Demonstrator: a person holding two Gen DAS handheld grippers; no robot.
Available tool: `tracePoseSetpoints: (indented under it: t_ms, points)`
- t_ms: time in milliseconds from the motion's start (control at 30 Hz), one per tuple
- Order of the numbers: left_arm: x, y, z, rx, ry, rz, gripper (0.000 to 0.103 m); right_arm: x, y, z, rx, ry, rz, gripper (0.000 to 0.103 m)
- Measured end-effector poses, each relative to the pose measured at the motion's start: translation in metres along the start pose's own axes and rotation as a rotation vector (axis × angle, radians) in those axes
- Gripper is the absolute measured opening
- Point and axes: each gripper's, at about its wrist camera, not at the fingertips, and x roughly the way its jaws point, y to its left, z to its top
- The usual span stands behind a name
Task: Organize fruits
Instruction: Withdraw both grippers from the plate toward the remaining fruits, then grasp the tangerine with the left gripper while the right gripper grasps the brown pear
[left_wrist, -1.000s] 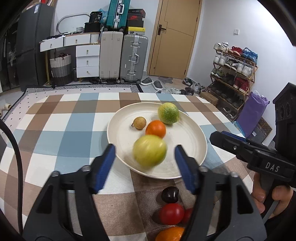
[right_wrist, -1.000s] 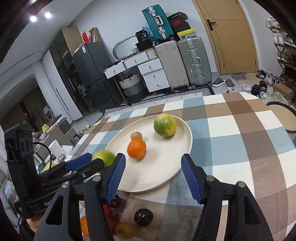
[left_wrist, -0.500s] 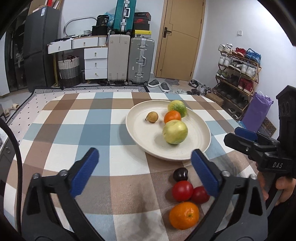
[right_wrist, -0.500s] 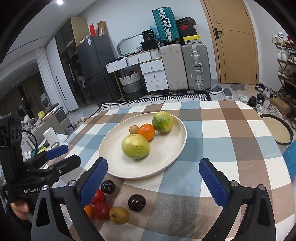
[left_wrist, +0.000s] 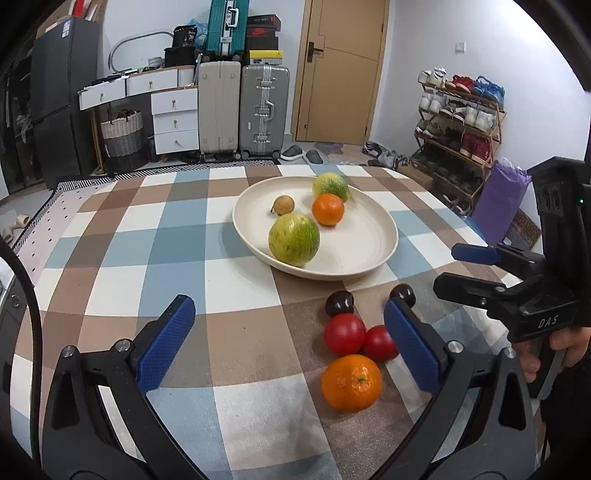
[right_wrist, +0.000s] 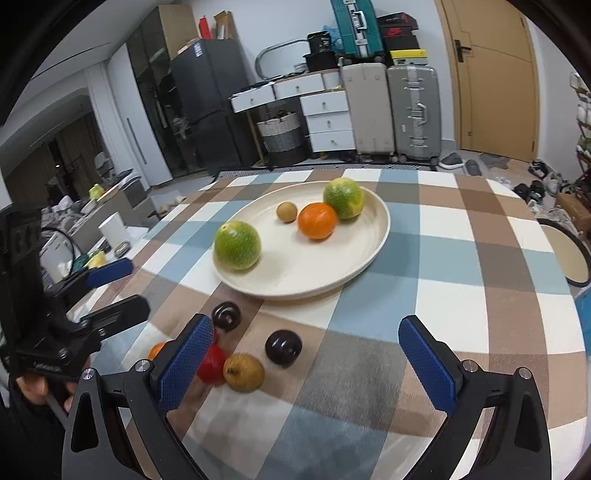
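Saw the left gripper (left_wrist: 288, 308) nearest in its own view, above the checked tabletop (left_wrist: 166, 251), with the fingers (left_wrist: 168, 343) spread wide and gripping nothing. Found the right gripper (right_wrist: 306, 325) in the same state in its own view: fingers far apart, nothing between them. Saw each gripper also from the other camera, at the side of the picture, held in a hand (left_wrist: 565, 345).

Found the loose fruits just beyond the fingers, on the tabletop and outside the plate (left_wrist: 354, 243). Counted there an orange (left_wrist: 351, 383) nearest, then two tomatoes (left_wrist: 344, 333) touching each other just behind it, then two dark fruits (left_wrist: 339, 302) close to the plate rim. Noticed in the right view also a yellowish pear (right_wrist: 243, 372) beside one tomato.

Found four fruits farther away, inside the plate: a green fruit (left_wrist: 294, 239) near the front rim, then a second orange (left_wrist: 328, 209) and a small brown fruit (left_wrist: 283, 205), and last a far green fruit (left_wrist: 330, 186) touching the second orange.

Saw behind the tabletop, against the wall, suitcases (left_wrist: 264, 107), a door (left_wrist: 341, 70) and a shoe rack (left_wrist: 458, 118).
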Motion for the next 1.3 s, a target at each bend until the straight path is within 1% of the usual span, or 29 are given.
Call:
tracePoseSetpoints:
  t_ms: [133,200,267,300,433,467,500,567,667,767,833,900,933,1000,1100,1233,1300]
  points:
    - [-0.004,-0.008,0.000,0.048,0.013,-0.023,0.102,-0.005,0.001,-0.002,-0.028,0.015,0.005,0.102]
    - [-0.007,-0.009,0.001,0.061,0.011,-0.019,0.102,-0.002,0.002,-0.004,-0.043,0.047,0.011,0.102]
    - [-0.008,-0.008,0.001,0.059,0.019,-0.037,0.102,0.001,0.004,-0.006,-0.065,0.074,0.003,0.101]
    - [-0.007,-0.008,0.000,0.060,0.036,-0.050,0.102,0.002,0.004,-0.008,-0.079,0.082,-0.001,0.101]
    - [-0.005,-0.010,-0.002,0.073,0.078,-0.082,0.102,0.002,0.009,-0.010,-0.116,0.108,0.024,0.096]
    - [-0.004,-0.012,-0.003,0.079,0.089,-0.093,0.101,0.002,0.009,-0.010,-0.122,0.113,0.028,0.094]
    - [-0.003,-0.015,-0.004,0.092,0.101,-0.102,0.100,0.003,0.010,-0.011,-0.130,0.120,0.036,0.093]
    - [0.001,-0.020,-0.008,0.117,0.122,-0.105,0.098,0.005,0.012,-0.012,-0.139,0.134,0.048,0.087]
    - [0.007,-0.027,-0.013,0.148,0.162,-0.111,0.095,0.009,0.018,-0.016,-0.169,0.157,0.063,0.083]
    - [0.013,-0.031,-0.017,0.166,0.194,-0.116,0.089,0.010,0.022,-0.017,-0.181,0.161,0.075,0.082]
    - [0.016,-0.031,-0.019,0.168,0.212,-0.121,0.088,0.010,0.022,-0.018,-0.180,0.164,0.084,0.081]
    - [0.020,-0.031,-0.021,0.169,0.230,-0.123,0.082,0.011,0.022,-0.018,-0.178,0.165,0.086,0.078]
    - [0.021,-0.031,-0.022,0.171,0.238,-0.123,0.081,0.010,0.023,-0.018,-0.178,0.165,0.087,0.076]
    - [0.022,-0.032,-0.023,0.174,0.241,-0.130,0.080,0.011,0.024,-0.017,-0.181,0.165,0.093,0.075]
    - [0.022,-0.032,-0.024,0.179,0.249,-0.141,0.078,0.011,0.027,-0.019,-0.197,0.169,0.107,0.067]
    - [0.023,-0.035,-0.025,0.193,0.260,-0.153,0.071,0.011,0.034,-0.022,-0.228,0.176,0.119,0.059]
    - [0.023,-0.036,-0.026,0.199,0.267,-0.158,0.067,0.012,0.038,-0.024,-0.247,0.179,0.125,0.057]
